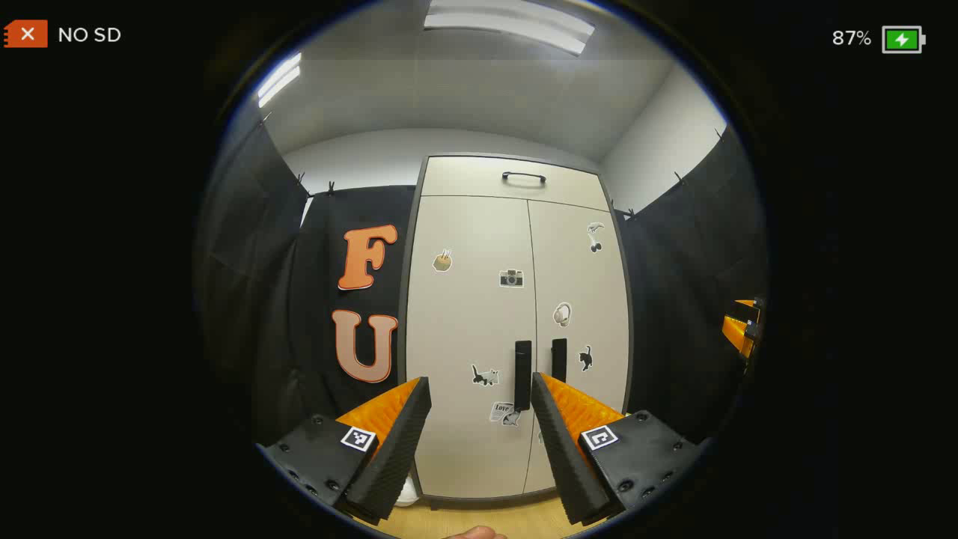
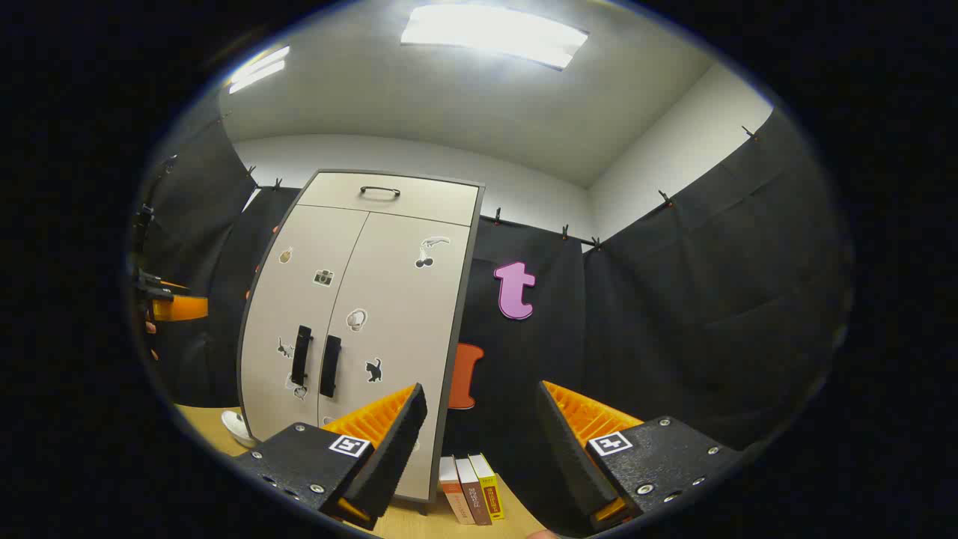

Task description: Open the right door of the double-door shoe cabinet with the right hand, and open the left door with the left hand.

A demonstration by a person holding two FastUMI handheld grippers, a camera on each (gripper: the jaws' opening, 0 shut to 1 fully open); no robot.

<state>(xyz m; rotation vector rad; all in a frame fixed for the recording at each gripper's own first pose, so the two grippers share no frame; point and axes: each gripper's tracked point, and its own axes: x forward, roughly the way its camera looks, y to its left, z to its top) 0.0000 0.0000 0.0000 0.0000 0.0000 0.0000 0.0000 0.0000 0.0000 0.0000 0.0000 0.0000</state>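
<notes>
A beige double-door shoe cabinet (image 1: 479, 322) stands straight ahead in the left gripper view, both doors closed and dotted with small stickers. Its left door handle (image 1: 522, 374) and right door handle (image 1: 558, 359) are dark vertical bars at the centre seam. My left gripper (image 1: 480, 393) is open, short of the doors, with the handles just above its right finger. In the right gripper view the cabinet (image 2: 359, 322) sits to the left, with the left handle (image 2: 301, 355) and right handle (image 2: 330, 365) visible. My right gripper (image 2: 480, 400) is open and faces the black cloth beside the cabinet.
A top drawer with a dark handle (image 1: 523, 177) sits above the doors. Three books (image 2: 471, 488) stand on the wooden floor right of the cabinet. A white object (image 2: 236, 428) lies at the cabinet's left foot. The other gripper (image 2: 168, 303) shows at the far left.
</notes>
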